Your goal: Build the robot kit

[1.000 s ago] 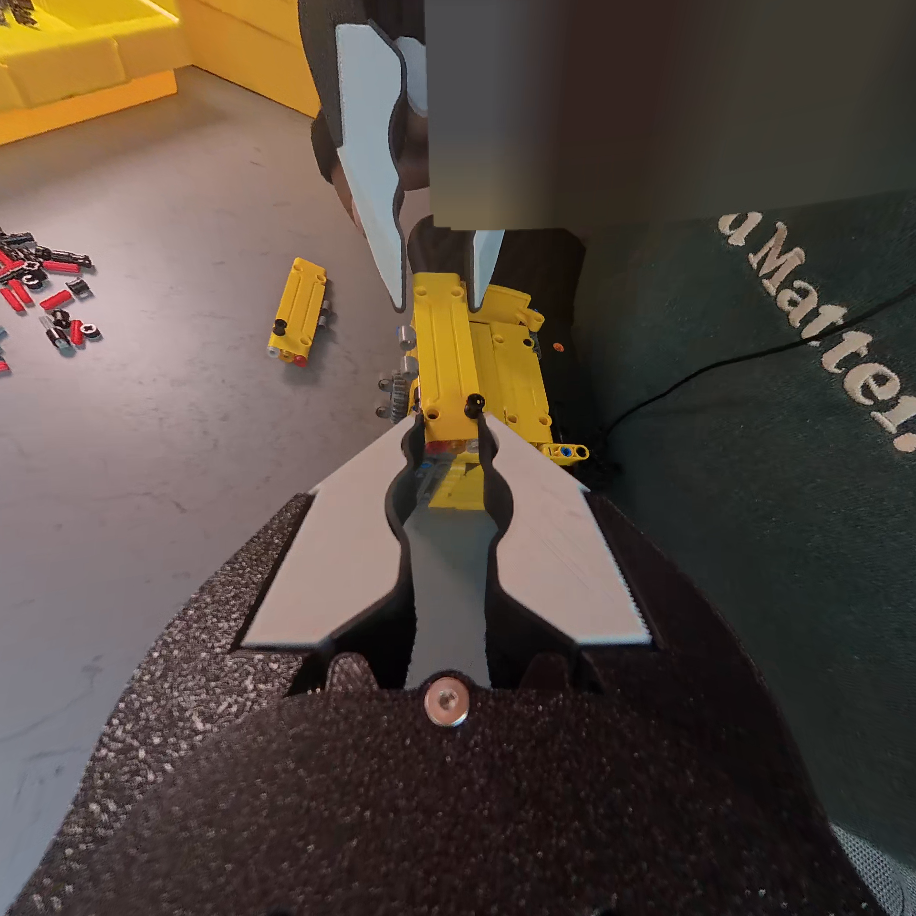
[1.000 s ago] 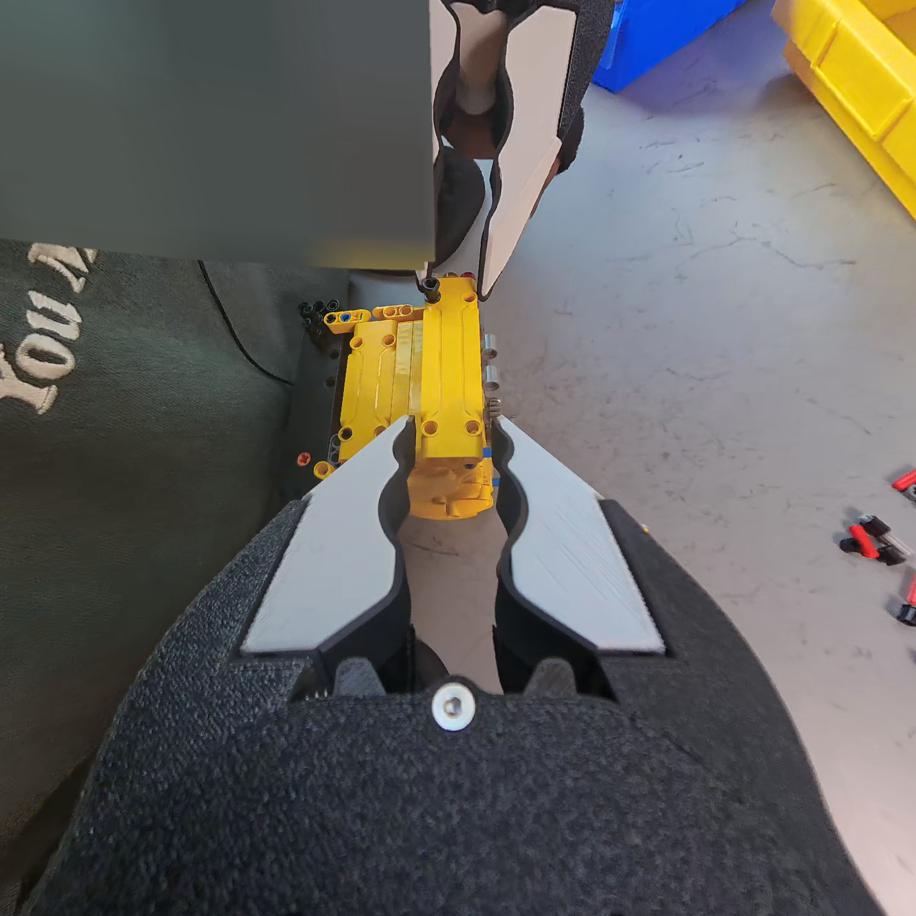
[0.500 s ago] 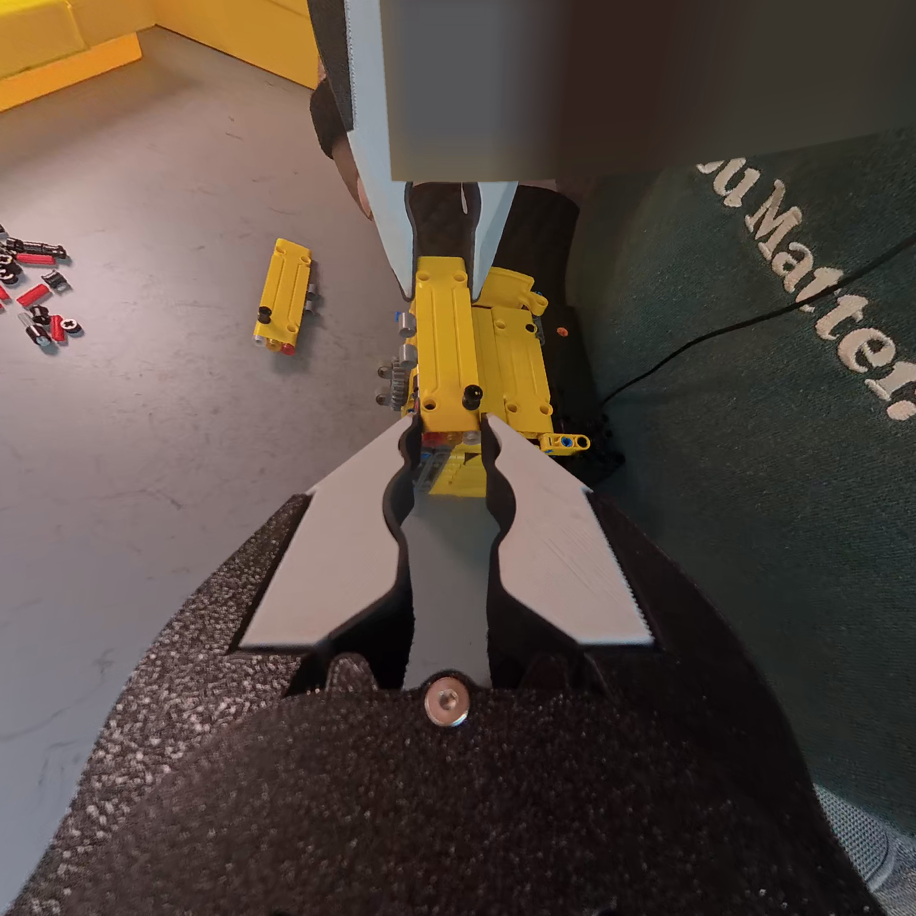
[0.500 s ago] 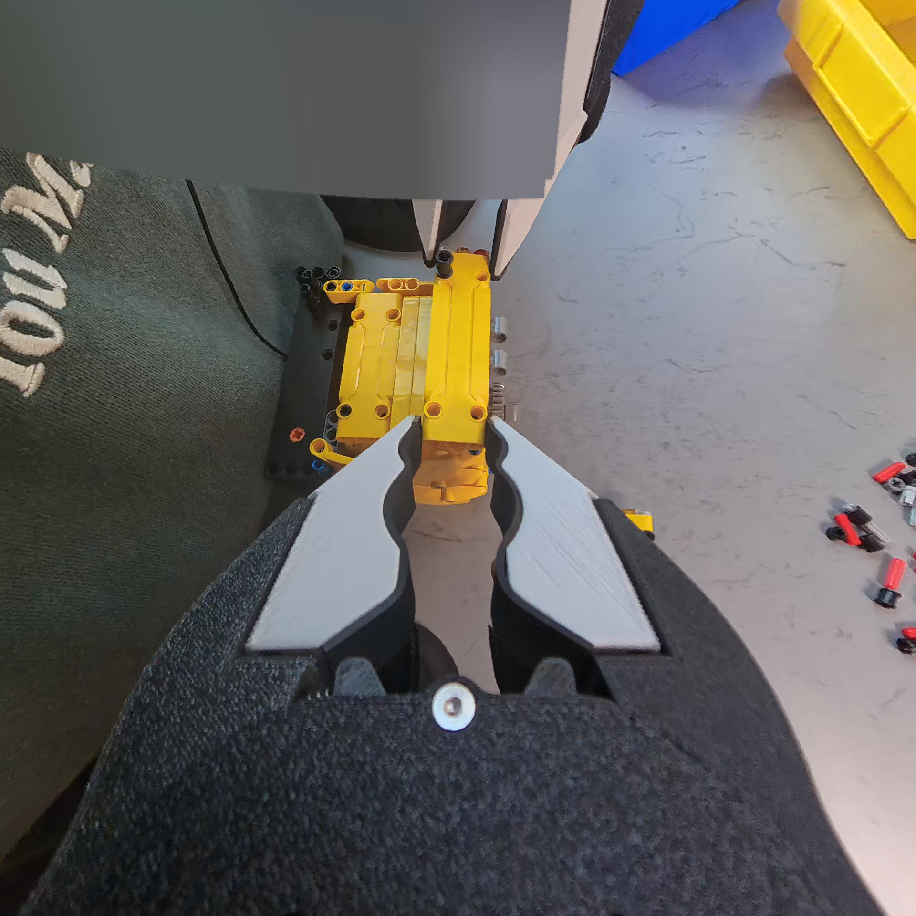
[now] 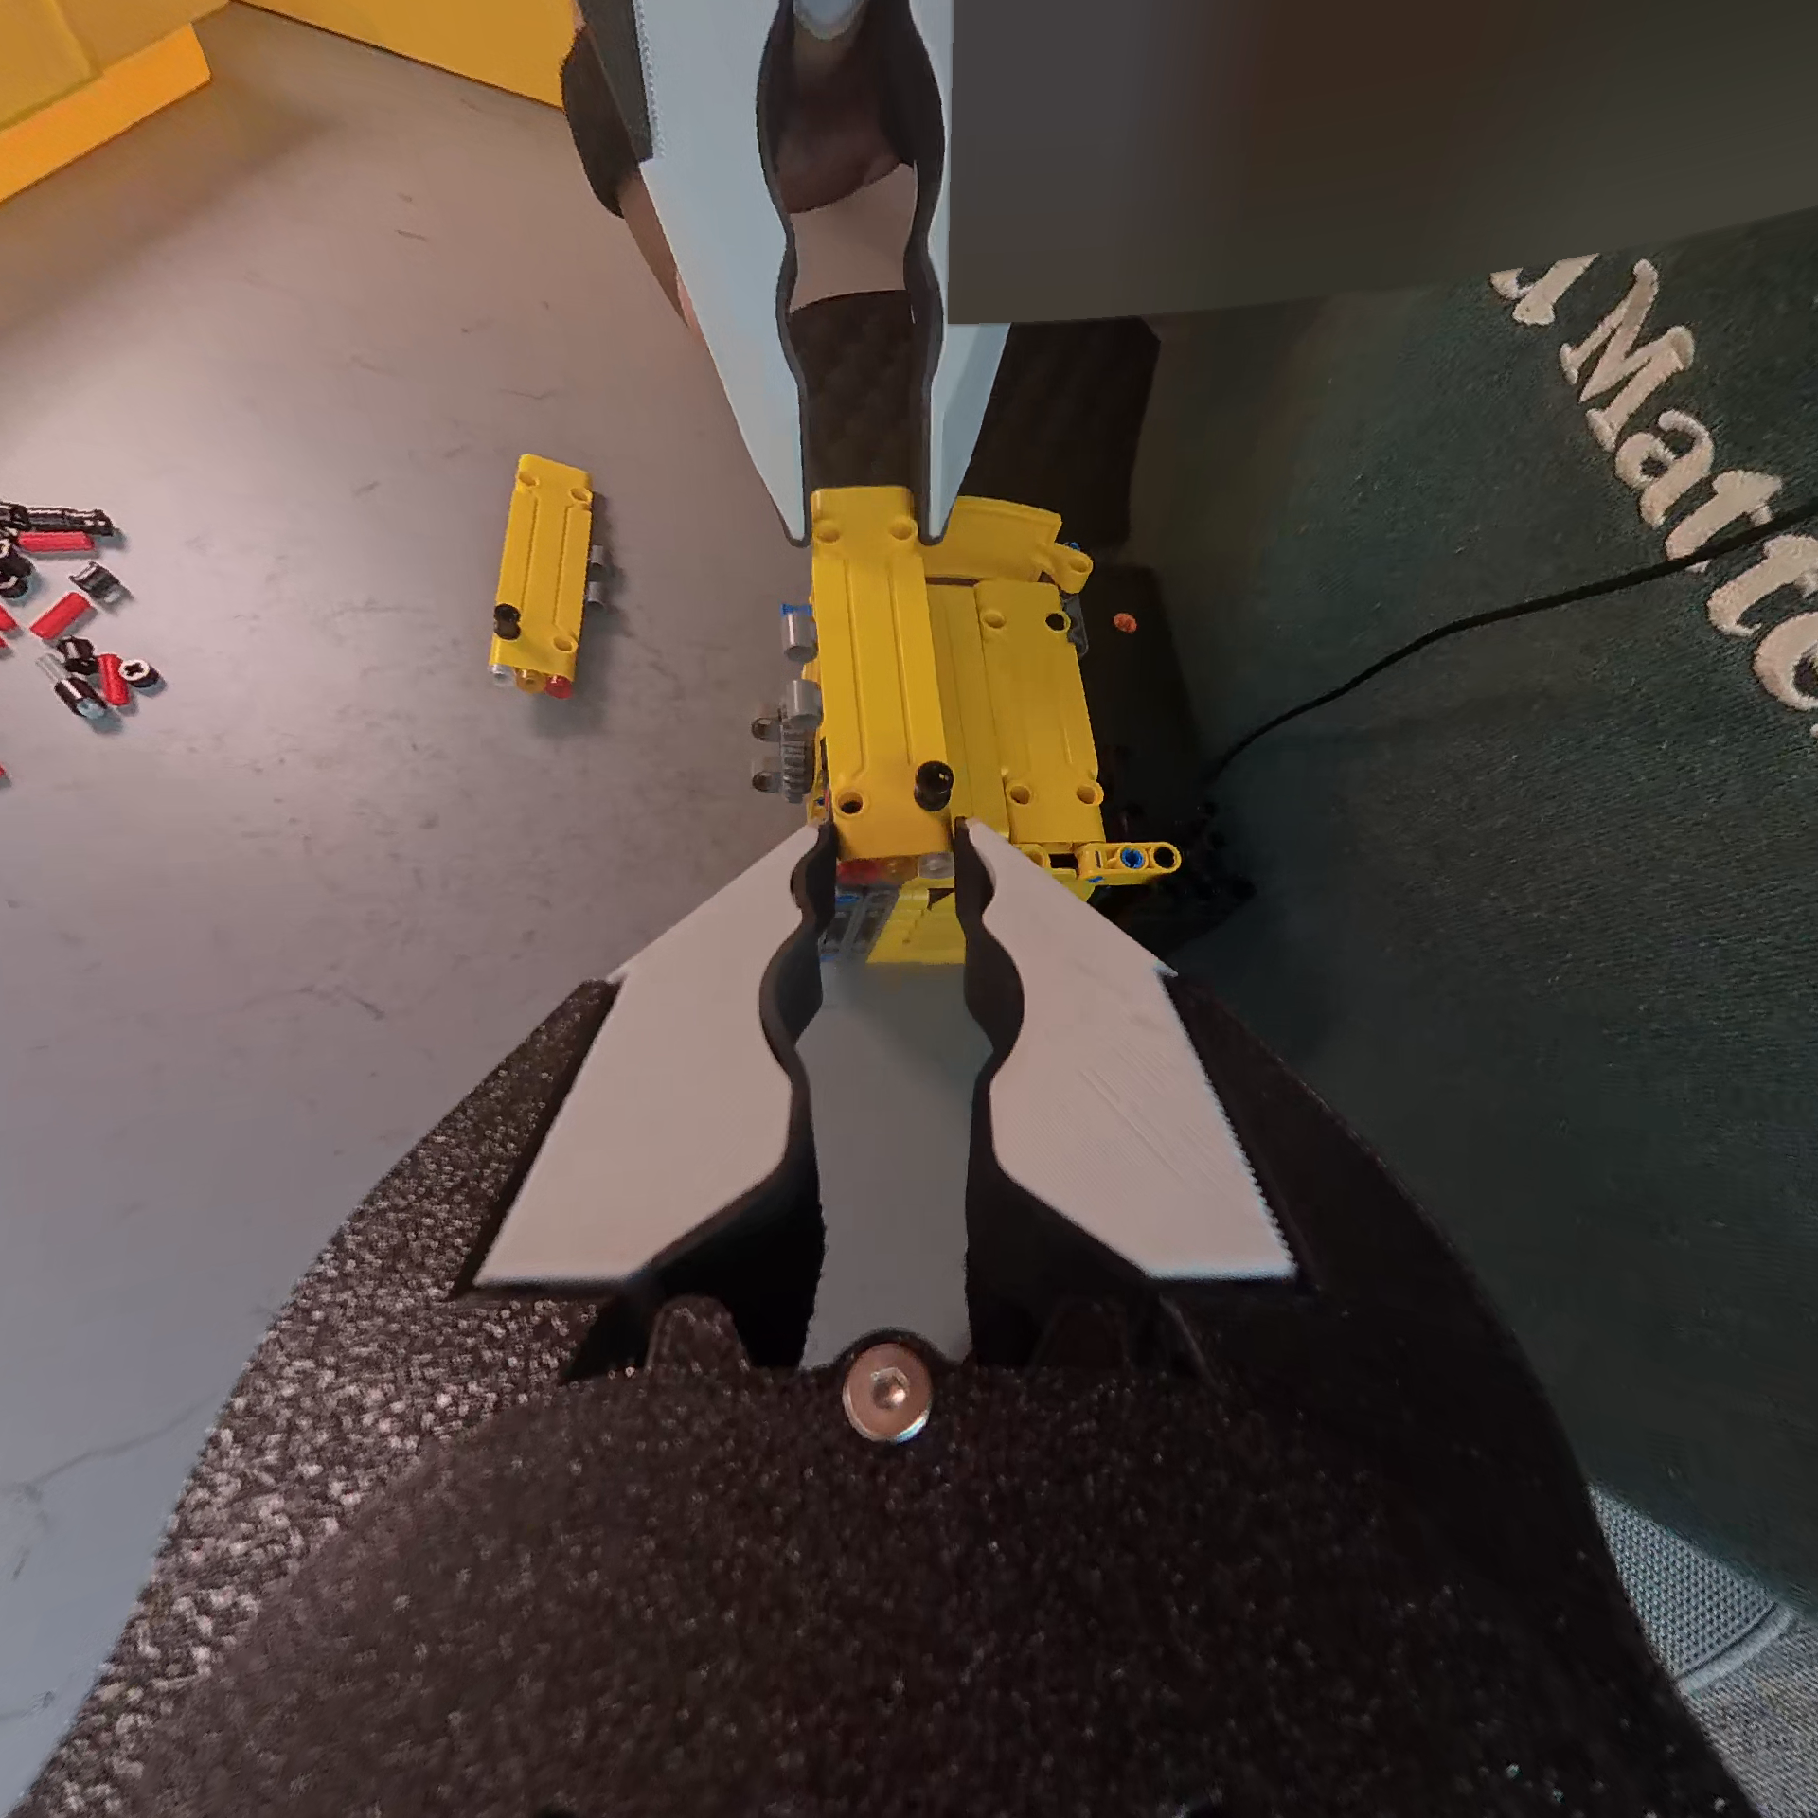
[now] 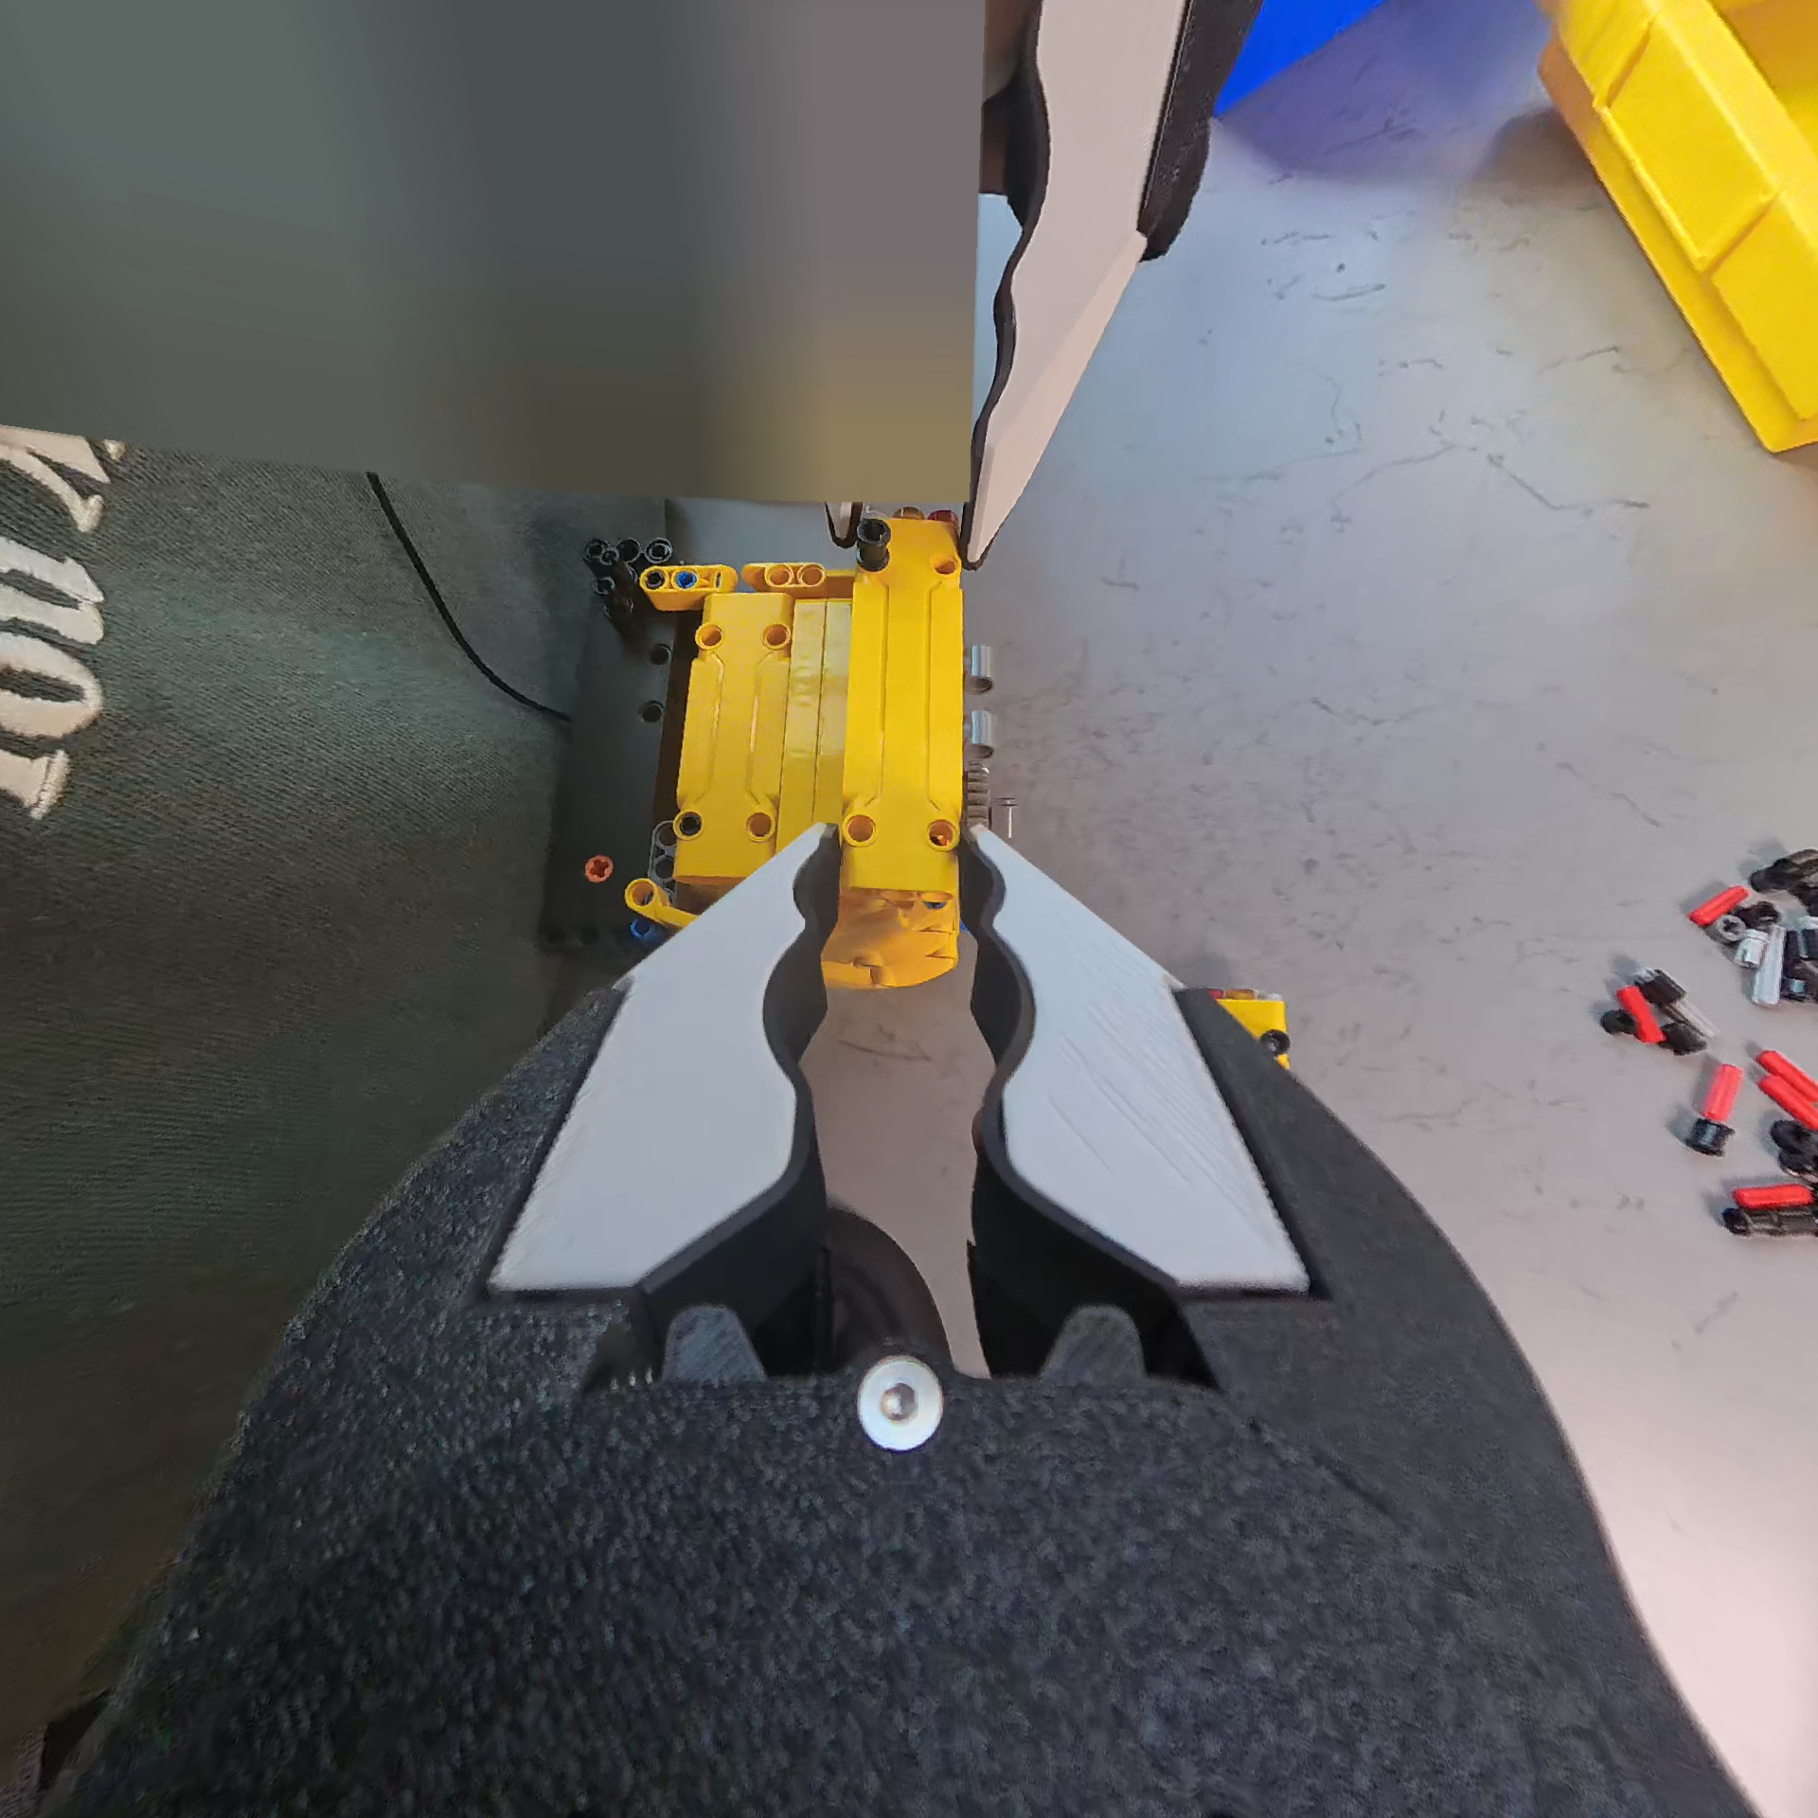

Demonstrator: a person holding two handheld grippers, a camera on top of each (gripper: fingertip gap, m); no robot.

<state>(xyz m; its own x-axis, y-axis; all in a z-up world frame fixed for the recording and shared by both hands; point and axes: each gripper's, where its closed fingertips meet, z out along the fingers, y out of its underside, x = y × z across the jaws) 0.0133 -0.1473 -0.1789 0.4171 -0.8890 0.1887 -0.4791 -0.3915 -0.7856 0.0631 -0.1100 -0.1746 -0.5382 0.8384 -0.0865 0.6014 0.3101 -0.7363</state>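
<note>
1. Grey table (image 5: 246, 885) carries everything, with a yellow bin (image 6: 1712, 197) at its far edge.
2. Yellow brick assembly (image 5: 944, 689) sits by a person's dark garment (image 5: 1476, 885), pinned from both ends so it stays steady.
3. Left gripper (image 5: 890, 836) has its fingers clamped on the raised yellow panel (image 5: 876, 669)'s near end.
4. Right gripper (image 6: 900, 836) fingers pinch the opposite end.
5. A loose yellow panel (image 5: 546, 571) and red-and-black pins (image 5: 79, 639) lie well apart.

A yellow brick-built assembly (image 5: 890, 679) lies flat at the grey surface's (image 5: 295, 885) near edge, pinched endwise between both claws.
</note>
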